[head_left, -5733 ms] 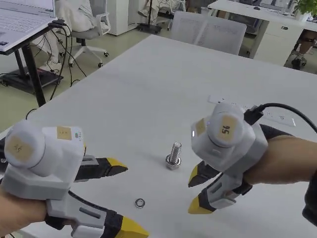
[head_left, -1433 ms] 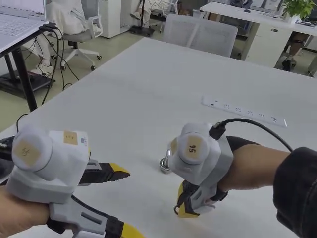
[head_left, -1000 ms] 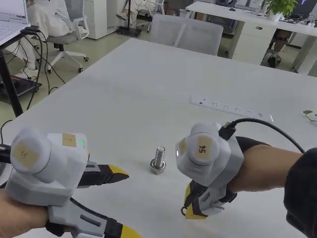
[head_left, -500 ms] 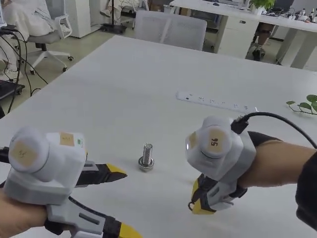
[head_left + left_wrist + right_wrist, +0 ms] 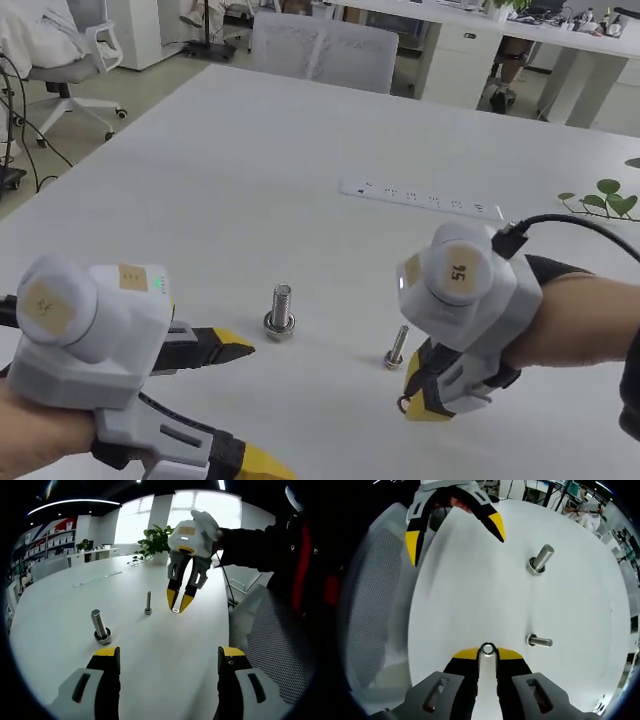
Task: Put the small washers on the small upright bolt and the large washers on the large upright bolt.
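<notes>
Head view: white table [image 5: 300,140], smooth and matte. Large upright bolt [image 5: 281,307], a thick threaded steel shank, stands at lower centre of the frame. A flat metal ring [image 5: 103,639] sits round its base. Small upright bolt [image 5: 397,346], slim, threaded and grey, stands right of it, just beside the right claw [image 5: 420,402].

Right claw: pale grey plastic body with yellow-tipped black jaws, closed on a washer [image 5: 488,649]. The washer is a small bright ring pinched between the tips, at bottom centre of the right gripper view.

Left claw [image 5: 250,405], lower left: same build, jaws spread wide with nothing between them.

Long white power strip [image 5: 420,197]: upper centre, well apart from both bolts.
</notes>
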### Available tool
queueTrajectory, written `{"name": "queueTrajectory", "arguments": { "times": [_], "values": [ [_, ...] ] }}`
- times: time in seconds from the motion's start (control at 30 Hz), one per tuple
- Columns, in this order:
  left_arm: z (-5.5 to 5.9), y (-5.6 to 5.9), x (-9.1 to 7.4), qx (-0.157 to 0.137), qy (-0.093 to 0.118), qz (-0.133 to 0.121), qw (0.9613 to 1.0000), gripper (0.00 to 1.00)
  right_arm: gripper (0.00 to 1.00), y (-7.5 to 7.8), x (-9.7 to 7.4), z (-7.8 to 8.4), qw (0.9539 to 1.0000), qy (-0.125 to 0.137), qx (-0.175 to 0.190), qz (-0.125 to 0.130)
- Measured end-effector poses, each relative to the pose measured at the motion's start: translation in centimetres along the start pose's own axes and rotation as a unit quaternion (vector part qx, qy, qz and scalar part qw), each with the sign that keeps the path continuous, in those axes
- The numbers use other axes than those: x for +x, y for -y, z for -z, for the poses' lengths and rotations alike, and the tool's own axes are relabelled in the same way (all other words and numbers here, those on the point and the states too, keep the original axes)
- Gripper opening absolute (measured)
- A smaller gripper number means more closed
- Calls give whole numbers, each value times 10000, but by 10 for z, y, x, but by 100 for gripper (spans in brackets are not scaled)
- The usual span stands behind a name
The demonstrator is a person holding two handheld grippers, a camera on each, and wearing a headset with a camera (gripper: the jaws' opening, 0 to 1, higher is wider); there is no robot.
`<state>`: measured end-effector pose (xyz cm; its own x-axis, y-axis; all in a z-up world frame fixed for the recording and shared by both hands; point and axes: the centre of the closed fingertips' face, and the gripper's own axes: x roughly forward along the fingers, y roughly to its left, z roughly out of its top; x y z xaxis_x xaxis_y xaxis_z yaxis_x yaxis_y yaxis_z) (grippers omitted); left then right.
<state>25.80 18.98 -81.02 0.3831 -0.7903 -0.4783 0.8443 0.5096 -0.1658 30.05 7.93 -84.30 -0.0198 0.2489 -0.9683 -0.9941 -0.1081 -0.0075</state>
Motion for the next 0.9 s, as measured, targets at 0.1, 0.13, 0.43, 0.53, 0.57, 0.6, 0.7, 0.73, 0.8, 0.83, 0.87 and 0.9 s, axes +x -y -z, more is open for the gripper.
{"name": "queueTrajectory", "arguments": {
  "times": [0.1,0.13,0.43,0.53,0.57,0.6,0.7,0.73,0.8,0.83,0.87,0.9],
  "values": [
    [-1,-1,2,-15,20,3,10000,80,13,2,-2,5,10000,-12,64,21],
    [-1,-1,2,-17,25,3,10000,80,13,3,-3,6,10000,-19,85,29],
    [0,-1,3,-41,56,17,10000,80,13,10,-14,16,9996,-31,233,142],
    [1,-1,4,-47,56,19,10000,80,13,13,-19,19,9995,-52,246,183],
    [1,-1,4,-51,55,18,10000,80,13,13,-20,19,9995,-57,247,194],
    [1,-1,4,-57,55,18,10000,80,13,15,-22,19,9995,-60,246,210],
    [1,0,4,-65,66,17,10000,80,13,18,-26,19,9994,-77,244,231],
    [1,0,4,-70,66,14,10000,80,13,20,-28,18,9994,-78,233,247],
    [1,0,3,-76,66,5,9999,80,13,22,-30,16,9994,-65,219,265],
    [1,-1,3,-82,67,2,9999,80,13,23,-33,13,9994,-51,201,276],
    [1,-1,3,-84,68,1,9999,80,13,24,-34,12,9994,-51,185,283],
    [2,-1,3,-86,64,-7,9999,80,13,26,-37,10,9994,-53,149,307]
  ]
}}
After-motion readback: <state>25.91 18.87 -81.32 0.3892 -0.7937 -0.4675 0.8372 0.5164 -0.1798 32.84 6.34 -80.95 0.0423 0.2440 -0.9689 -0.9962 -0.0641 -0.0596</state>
